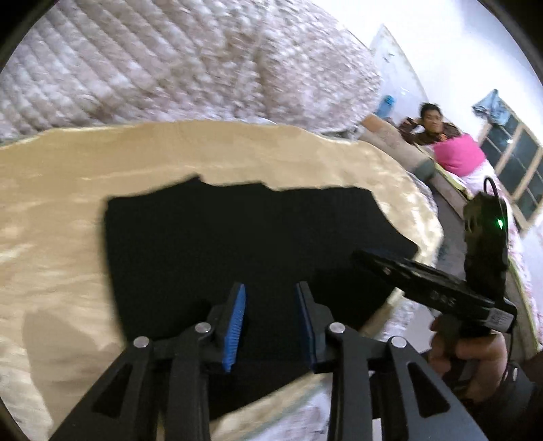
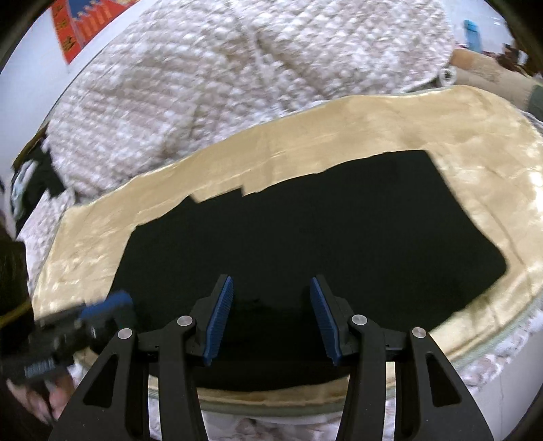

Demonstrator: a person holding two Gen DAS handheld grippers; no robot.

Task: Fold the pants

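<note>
The black pants point(image 1: 237, 244) lie flat in a rough rectangle on a tan blanket point(image 1: 51, 210). My left gripper point(image 1: 269, 291) is open and empty, held above the pants' near edge. The right gripper's body point(image 1: 437, 288) shows at the right of that view, over the pants' right end. In the right wrist view the pants point(image 2: 339, 230) fill the middle, on the blanket point(image 2: 339, 125). My right gripper point(image 2: 271, 285) is open and empty above their near edge. The left gripper point(image 2: 101, 305) shows blurred at the lower left, its blue pads near the pants' left edge.
A quilted pinkish bedspread point(image 1: 186, 57) lies heaped behind the blanket. A person point(image 1: 437, 125) reclines on a second bed at the far right, beside a window point(image 1: 516, 159). The bed's front edge point(image 2: 271, 403) runs just below the pants. A red wall hanging point(image 2: 85, 20) is at the upper left.
</note>
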